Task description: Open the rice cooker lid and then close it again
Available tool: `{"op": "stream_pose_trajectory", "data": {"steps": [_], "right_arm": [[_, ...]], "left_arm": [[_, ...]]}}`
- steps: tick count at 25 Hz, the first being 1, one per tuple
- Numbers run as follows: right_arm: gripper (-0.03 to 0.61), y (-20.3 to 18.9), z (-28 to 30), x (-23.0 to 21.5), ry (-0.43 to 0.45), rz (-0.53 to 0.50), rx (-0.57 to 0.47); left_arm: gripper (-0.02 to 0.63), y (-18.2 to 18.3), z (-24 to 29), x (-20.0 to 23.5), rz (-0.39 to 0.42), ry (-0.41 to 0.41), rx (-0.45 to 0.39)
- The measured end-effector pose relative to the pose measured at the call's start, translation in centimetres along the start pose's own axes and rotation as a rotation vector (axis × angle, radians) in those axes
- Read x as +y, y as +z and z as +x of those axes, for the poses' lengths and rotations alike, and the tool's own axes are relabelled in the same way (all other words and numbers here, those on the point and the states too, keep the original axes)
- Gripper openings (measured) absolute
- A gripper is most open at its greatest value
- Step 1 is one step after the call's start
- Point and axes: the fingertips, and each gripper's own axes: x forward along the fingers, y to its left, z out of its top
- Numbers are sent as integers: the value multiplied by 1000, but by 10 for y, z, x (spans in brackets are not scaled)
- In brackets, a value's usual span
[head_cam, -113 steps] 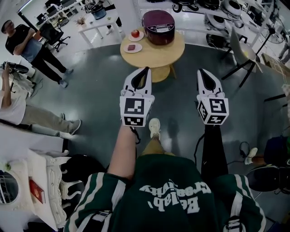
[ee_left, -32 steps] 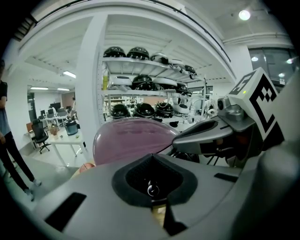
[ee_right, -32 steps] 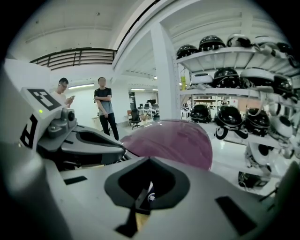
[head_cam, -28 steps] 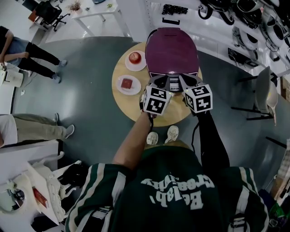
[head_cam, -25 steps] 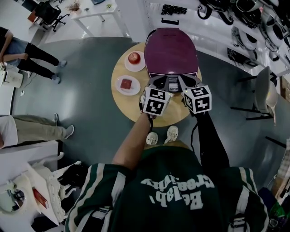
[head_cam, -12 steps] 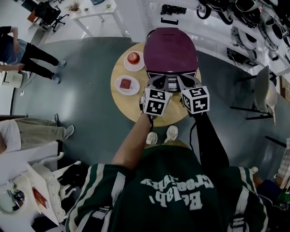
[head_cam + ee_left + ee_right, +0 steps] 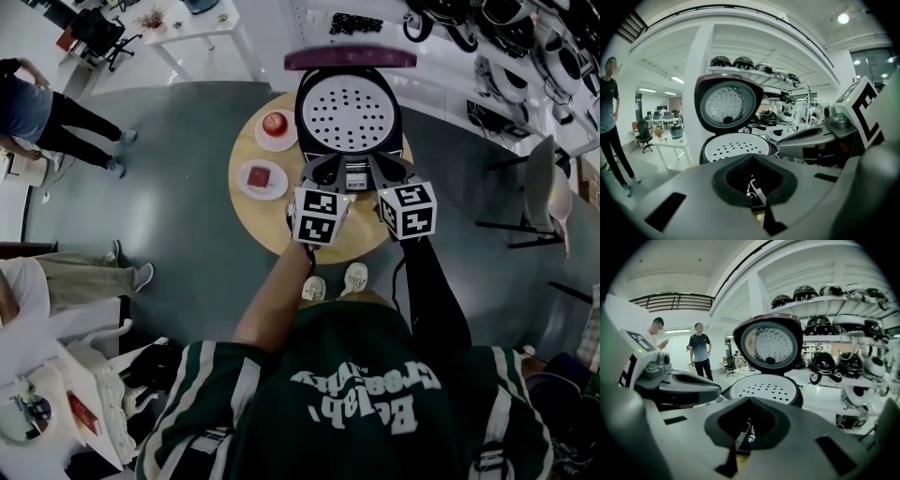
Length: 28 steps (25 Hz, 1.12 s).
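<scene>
The rice cooker (image 7: 303,111) sits at the 1 o'clock part of the round wooden counter (image 7: 281,216). Its lid (image 7: 350,58) is swung fully up and stands upright at the cooker's 12 o'clock edge; from the head view it shows only as a maroon bar seen edge-on. Both gripper views look at the lid's inner face, a round silvery disc dotted with small holes and bearing a dark knob low at its centre. A white perforated plate (image 7: 348,108) lies flat across the cooker's mouth inside the dark rim. What lies under that plate cannot be seen.

Two small plates share the counter with the cooker. One plate (image 7: 265,134), at the cooker's 9 o'clock, holds a red apple (image 7: 277,121). The other plate (image 7: 242,178), at 8 o'clock, holds a squarish red piece (image 7: 260,174) that is too small to identify.

The left gripper (image 7: 325,169) and the right gripper (image 7: 387,169) are side by side at the cooker's 6 o'clock, one at each side of its silver front panel. Each gripper's jaws are clenched together on nothing. Only a bit of the cooker's front shows through the notch between them.
</scene>
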Motion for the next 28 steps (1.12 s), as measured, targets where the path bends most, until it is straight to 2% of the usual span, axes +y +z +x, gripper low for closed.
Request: {"op": "stream_pose_trajectory", "data": {"steps": [8,15,21,28], "right_arm": [[5,2,0,0,5,10,-7],[5,17,-4,-7,8,34,-59],[5,53,-9,-19,16,24,-144],[5,125,-4,-37,57,-1,-278]], "left_arm": [[-5,9,-4,1,6,0,-9],[-5,23,-10,15,4,38,-41],[-5,57,-18,30,-9,82,-108],[-5,127,-21,56,15,159,-227]]}}
